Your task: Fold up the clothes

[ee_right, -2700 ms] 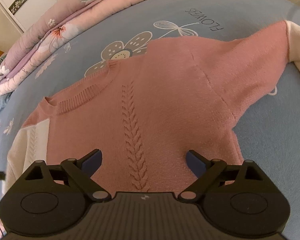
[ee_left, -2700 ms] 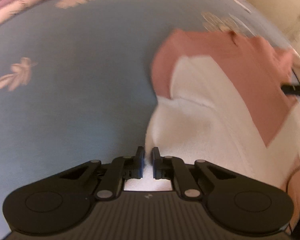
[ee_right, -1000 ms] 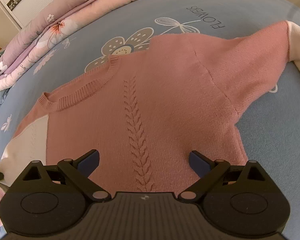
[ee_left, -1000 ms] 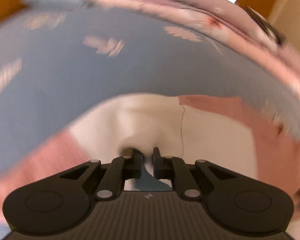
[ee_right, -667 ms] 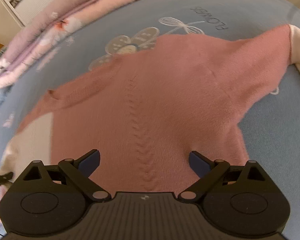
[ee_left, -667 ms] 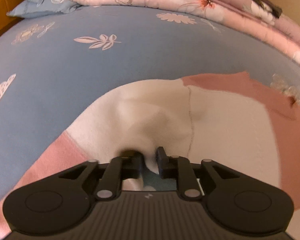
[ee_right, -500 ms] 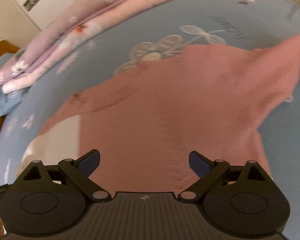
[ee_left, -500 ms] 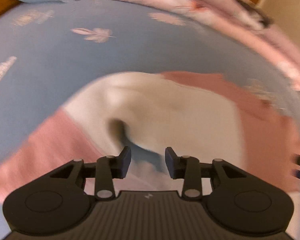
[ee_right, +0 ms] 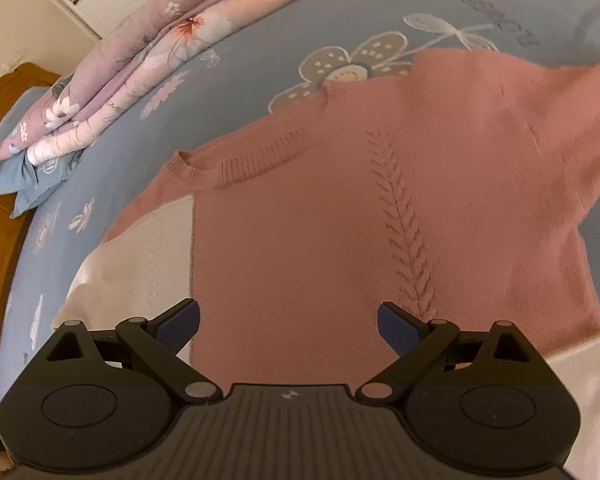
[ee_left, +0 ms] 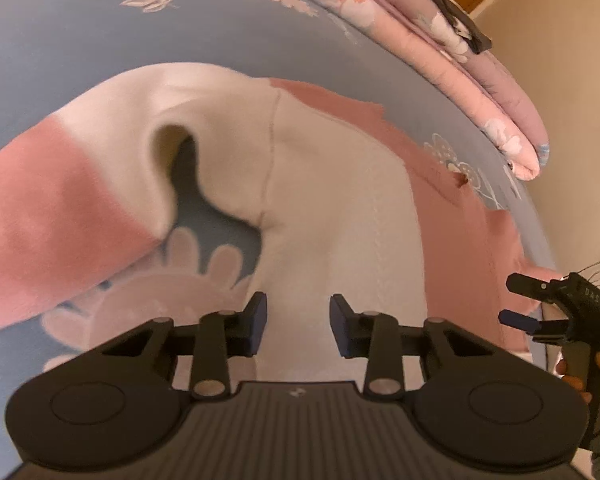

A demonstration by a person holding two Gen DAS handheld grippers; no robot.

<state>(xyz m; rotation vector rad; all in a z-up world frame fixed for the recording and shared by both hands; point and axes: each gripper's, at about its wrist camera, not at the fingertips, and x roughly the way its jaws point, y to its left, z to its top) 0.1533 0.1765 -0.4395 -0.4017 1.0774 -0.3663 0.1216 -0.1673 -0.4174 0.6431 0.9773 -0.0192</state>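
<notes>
On the blue floral bed, the pink-and-cream sweater is lying front-up and spread out: collar toward 11 o'clock in the right wrist view, cable stitch running down the centre, one sleeve reaching off toward 2 o'clock. In the left wrist view the other sleeve is trailing off to 9 o'clock, with a raised loop of cream fabric at the armpit and bed sheet showing through the gap.

Left tongs are hovering spread over the cream side panel, nothing between the fingers. Right tongs are spread wide over the lower body, also pinching nothing; they are showing at 3 o'clock in the left wrist view, held in a person's hand.

Step in hand, as a judgement: sleeve stage of the fold, body lying flat with both sleeves out to the sides. Whether the left sleeve is lying as intended or is waiting on a re-grip is not settled by these views.

Next move is likely calling for:
- closing on a single layer near the cuff or shoulder seam, not the bunched loop
- carrying the sleeve across the body toward the cable stitch
- keeping the hem pinned flat so the knit is not dragging

Folded quilts are sitting at 10 o'clock, well apart from the sweater.
</notes>
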